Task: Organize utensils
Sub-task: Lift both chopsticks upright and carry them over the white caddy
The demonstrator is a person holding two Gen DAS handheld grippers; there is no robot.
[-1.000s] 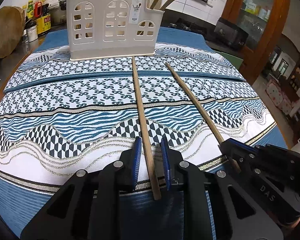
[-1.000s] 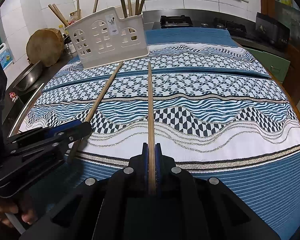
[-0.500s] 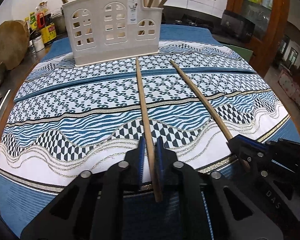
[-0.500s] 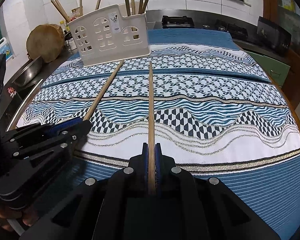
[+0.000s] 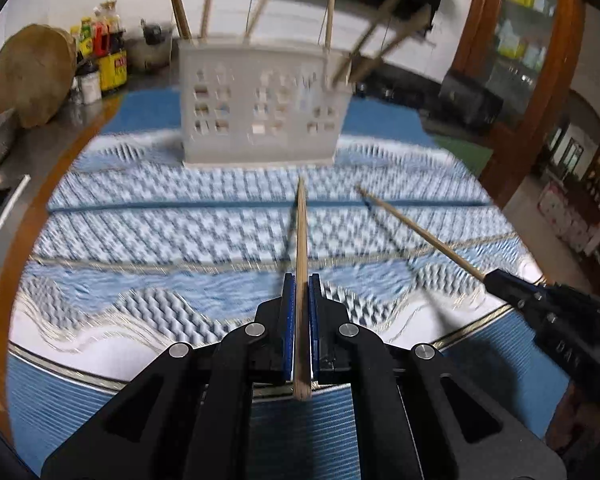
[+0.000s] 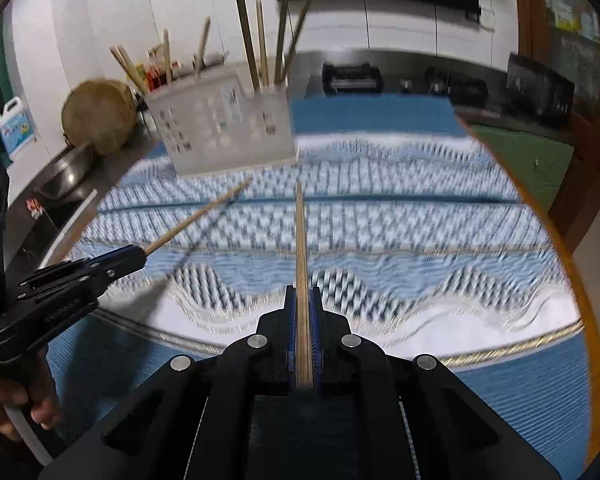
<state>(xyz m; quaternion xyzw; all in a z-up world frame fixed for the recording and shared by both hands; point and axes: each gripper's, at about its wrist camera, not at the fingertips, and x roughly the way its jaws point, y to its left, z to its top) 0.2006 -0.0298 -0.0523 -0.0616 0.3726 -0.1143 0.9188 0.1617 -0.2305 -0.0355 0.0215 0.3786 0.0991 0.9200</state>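
Chopsticks: left gripper (image 5: 300,284) jaws clamp one chopstick (image 5: 301,240), right gripper (image 6: 301,296) jaws clamp another (image 6: 300,236), both clear of the bench cloth (image 5: 140,240); labels blurred.

The left gripper (image 5: 301,286) and the right gripper (image 6: 302,298) are held side by side, angled downward, each with jaws clamped tight, while a hand (image 6: 8,404) is seen wrapped around the left gripper's handle.

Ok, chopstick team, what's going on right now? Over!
Left tool shut on one chopstick. Right tool shut on the other. Both sticks off the cloth. Holder ahead, path clear.
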